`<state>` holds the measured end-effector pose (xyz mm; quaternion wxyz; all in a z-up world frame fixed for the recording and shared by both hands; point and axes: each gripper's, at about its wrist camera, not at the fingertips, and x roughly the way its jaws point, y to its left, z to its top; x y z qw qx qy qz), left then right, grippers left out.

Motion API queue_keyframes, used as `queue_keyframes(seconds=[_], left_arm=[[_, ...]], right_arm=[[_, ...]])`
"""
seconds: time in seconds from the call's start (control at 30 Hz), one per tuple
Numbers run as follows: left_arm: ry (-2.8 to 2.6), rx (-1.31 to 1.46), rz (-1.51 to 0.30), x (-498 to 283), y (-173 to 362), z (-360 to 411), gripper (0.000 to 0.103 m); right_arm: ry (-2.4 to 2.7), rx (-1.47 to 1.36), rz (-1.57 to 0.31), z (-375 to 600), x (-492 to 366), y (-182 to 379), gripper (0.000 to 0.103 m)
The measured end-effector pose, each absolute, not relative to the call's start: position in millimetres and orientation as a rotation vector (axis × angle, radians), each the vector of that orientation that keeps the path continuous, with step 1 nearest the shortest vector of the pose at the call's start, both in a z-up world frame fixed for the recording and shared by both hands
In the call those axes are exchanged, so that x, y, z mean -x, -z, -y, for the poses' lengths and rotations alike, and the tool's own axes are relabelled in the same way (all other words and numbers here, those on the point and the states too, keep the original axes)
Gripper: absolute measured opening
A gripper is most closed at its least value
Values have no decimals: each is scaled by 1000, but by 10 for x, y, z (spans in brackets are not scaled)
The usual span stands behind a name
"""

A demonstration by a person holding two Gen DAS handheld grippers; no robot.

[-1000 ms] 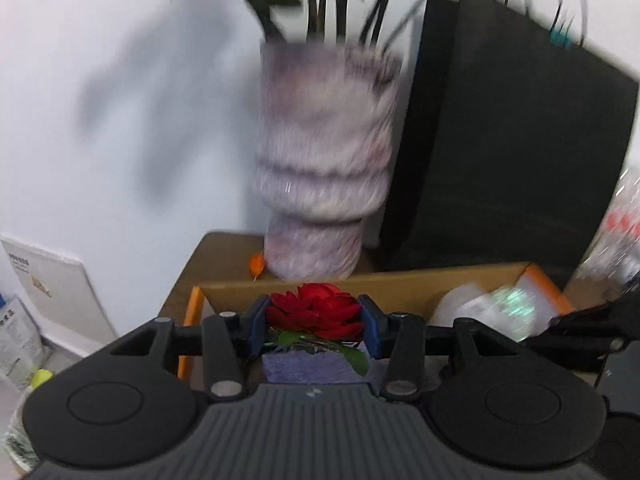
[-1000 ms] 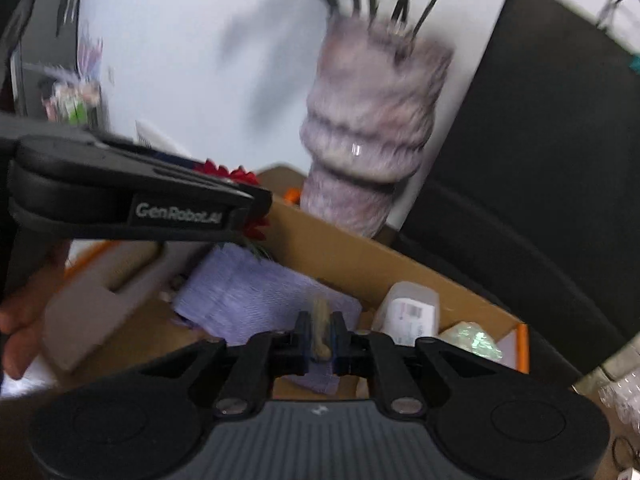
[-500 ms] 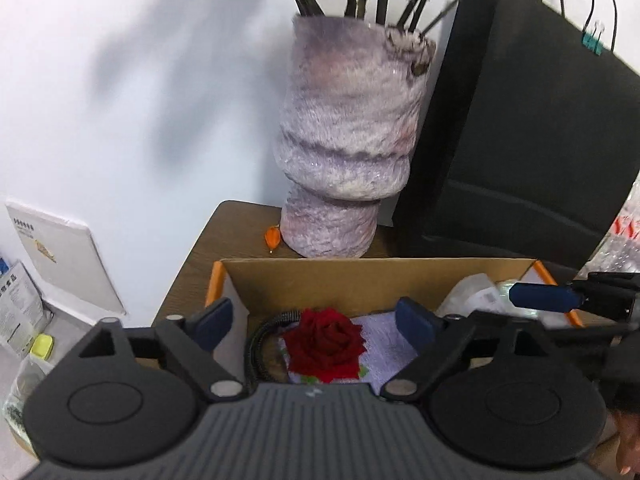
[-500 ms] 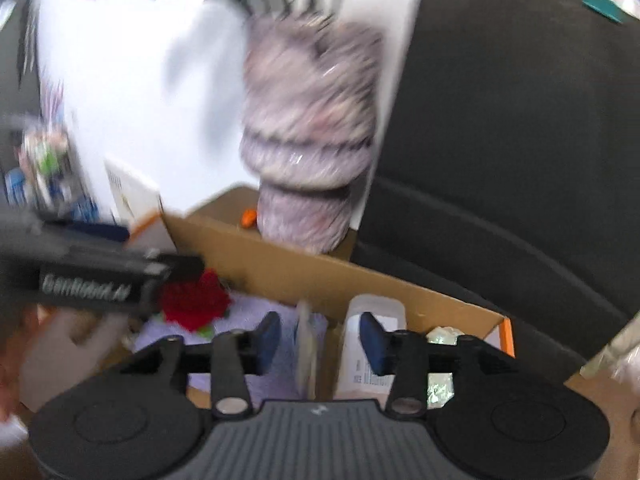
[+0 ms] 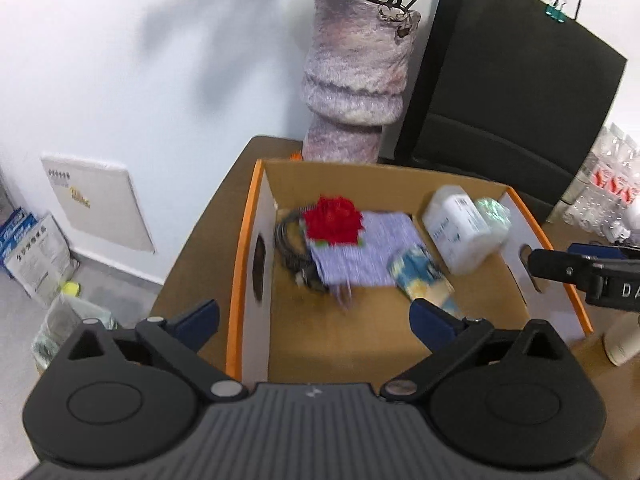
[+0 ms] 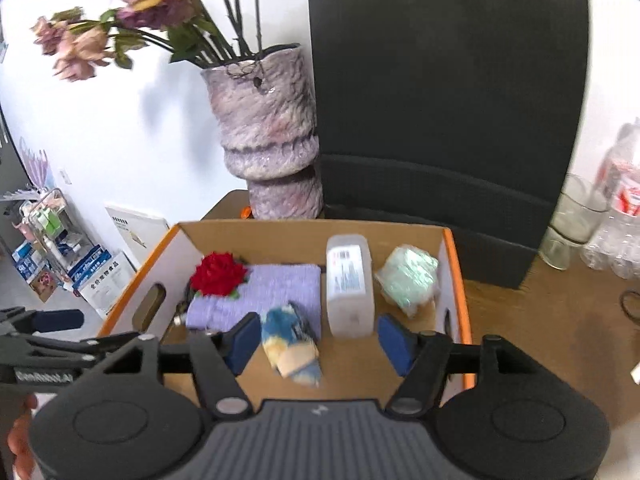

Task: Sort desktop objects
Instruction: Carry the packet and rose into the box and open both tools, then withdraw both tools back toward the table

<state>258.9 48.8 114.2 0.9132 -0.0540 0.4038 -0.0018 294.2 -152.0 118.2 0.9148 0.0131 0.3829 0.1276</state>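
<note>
An open cardboard box (image 5: 460, 340) (image 6: 360, 232) with orange rims holds a red rose (image 5: 334, 220) (image 6: 218, 274), a folded purple cloth (image 5: 360, 256) (image 6: 272, 292), a dark cable (image 5: 290, 248), a blue and yellow packet (image 5: 422, 276) (image 6: 292, 346), a white bottle (image 5: 460, 232) (image 6: 348, 284) and a pale green wrapped bundle (image 5: 492, 210) (image 6: 408, 278). My left gripper (image 5: 314, 316) is open and empty above the box's near left wall. My right gripper (image 6: 318, 340) is open and empty above the packet.
A purple textured vase (image 6: 268, 140) with wilted flowers and a black paper bag (image 6: 444, 112) stand behind the box. Clear plastic bottles (image 6: 618, 216) and a glass (image 6: 572, 220) stand at the right of the wooden table (image 6: 540, 320). Floor clutter lies at the left.
My left gripper opened and let the rose drop onto the cloth. My right gripper opened and let the packet fall into the box. Both grippers pulled back and up.
</note>
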Motion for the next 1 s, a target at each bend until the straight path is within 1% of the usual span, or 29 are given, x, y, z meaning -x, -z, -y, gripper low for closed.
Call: queue_keyframes(seconds=[0.03,0.13,0.2,0.27,0.33,0.47,0.77,0.9,1.0], left_arm=[[5,107,-820,-2491,-1131,-474,103],[-4,105,-797,-2149,-1115,-436,103],[-11,100,-757,-1911,-1100,-400,103],[-21,94,-728,-1692,-1079,-373,103],[-27,104,-707,-1487,-1038,-345,103],[-30,96,-694,-1023,-864,-223,103],[-3,-4,-628,-151,-539,93,103],[42,-58,-631,69,-383,231,103],[49,-45,-658,161,-308,236,103]], right_arm=[[-257,-10,-774,1544,-2852,-1179,72],[-208,28,-739,1648,-2537,-1145,72],[-190,17,-721,1732,-2307,-1116,74],[-186,16,-696,1774,-2091,-1080,80],[-182,31,-666,1800,-1827,-1018,83],[-209,48,-619,1853,-1347,-820,83],[-248,-50,-621,1968,-407,-401,83],[-239,-43,-614,1968,-89,-323,83],[-244,10,-602,1918,142,-267,83]])
